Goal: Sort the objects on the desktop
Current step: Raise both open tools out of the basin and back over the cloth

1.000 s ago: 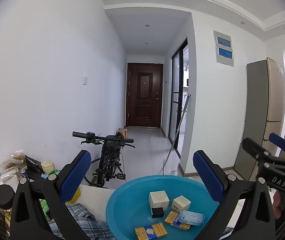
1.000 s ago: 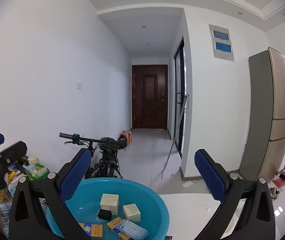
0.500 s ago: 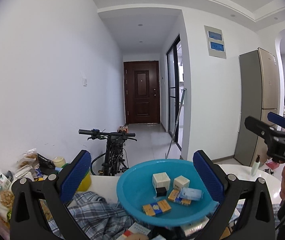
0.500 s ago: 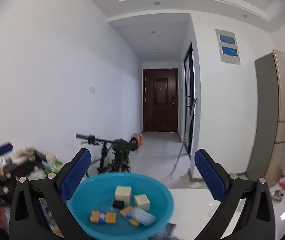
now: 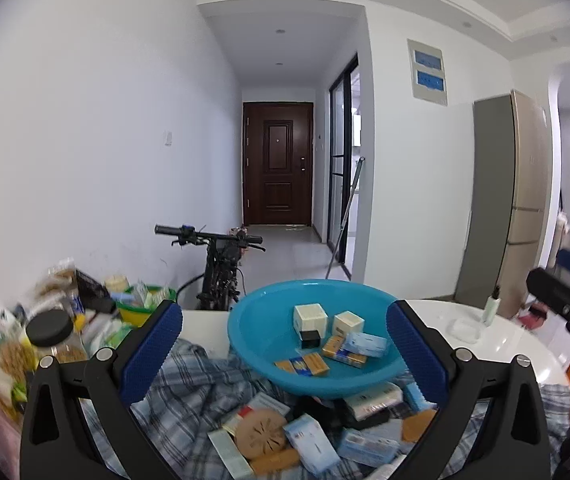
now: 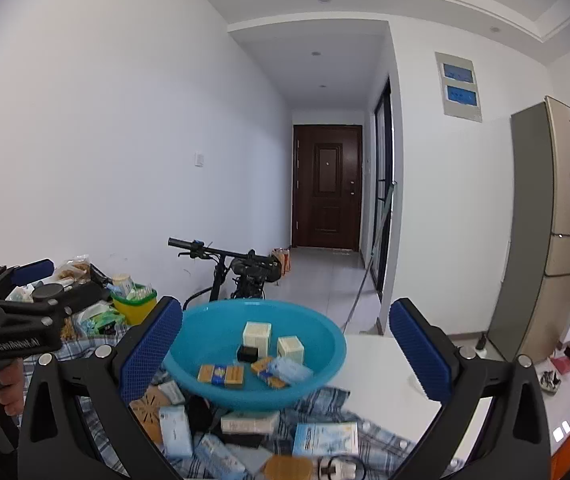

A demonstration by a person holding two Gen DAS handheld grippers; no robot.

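A blue plastic basin (image 5: 245, 332) (image 6: 325, 344) holds several small boxes: two cream cubes (image 5: 309, 316), a black one, orange and pale blue packs. It rests above a pile of loose boxes (image 5: 309, 440) (image 6: 325, 438) on a plaid cloth (image 5: 189, 400). My left gripper (image 5: 285, 340) is open and empty, held above the pile and facing the basin. My right gripper (image 6: 285, 344) is open and empty too, facing the basin from the right. Each gripper shows at the edge of the other's view.
Jars, snack bags and a green-and-yellow bowl (image 5: 145, 308) crowd the table's left side. A white table top (image 6: 381, 376) lies to the right, with a small bottle (image 5: 492, 310) on it. A bicycle (image 5: 221, 264) stands behind the table, a fridge (image 6: 545, 232) at right.
Both grippers have tilted downward and pulled back, so the basin sits higher in view and the pile of boxes on the cloth has come into sight. Jaws stayed open.
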